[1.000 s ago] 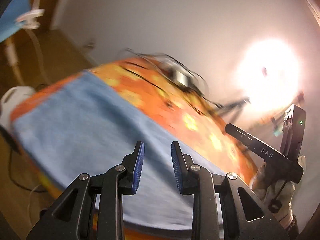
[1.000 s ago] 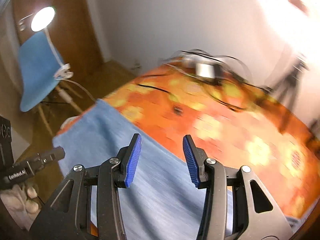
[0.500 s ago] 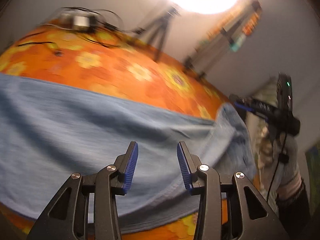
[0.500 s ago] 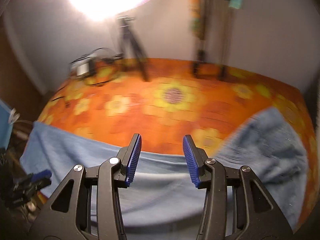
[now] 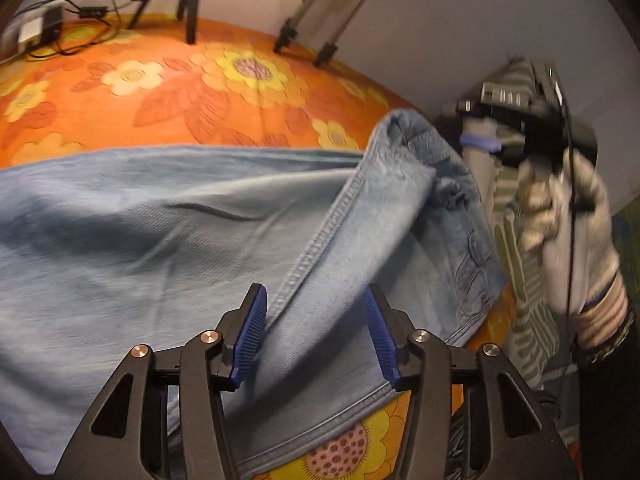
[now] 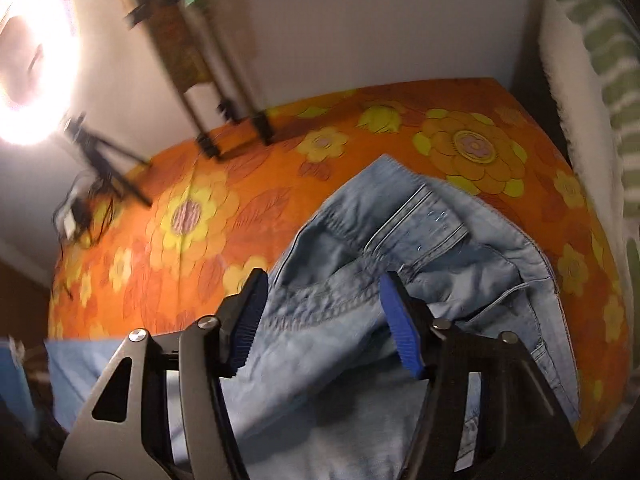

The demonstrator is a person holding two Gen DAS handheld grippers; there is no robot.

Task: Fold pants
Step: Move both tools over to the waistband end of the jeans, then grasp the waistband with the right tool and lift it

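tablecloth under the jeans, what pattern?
Orange tablecloth with big yellow flowers and reddish leaves; clearest in the right wrist view.

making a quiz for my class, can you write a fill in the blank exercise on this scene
1. The light blue denim pants lie on an ____ flowered tablecloth.
2. Both grippers' jaws are ____.
3. The pads on the left gripper are ____.
4. The bright ring light stands at the right wrist view's ____ edge.

Missing: orange; open; blue; left

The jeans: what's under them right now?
The jeans lie on the orange floral tablecloth, which shows all around them. Whatever sits beneath the bunched waistband end is covered by denim, so I can't tell.
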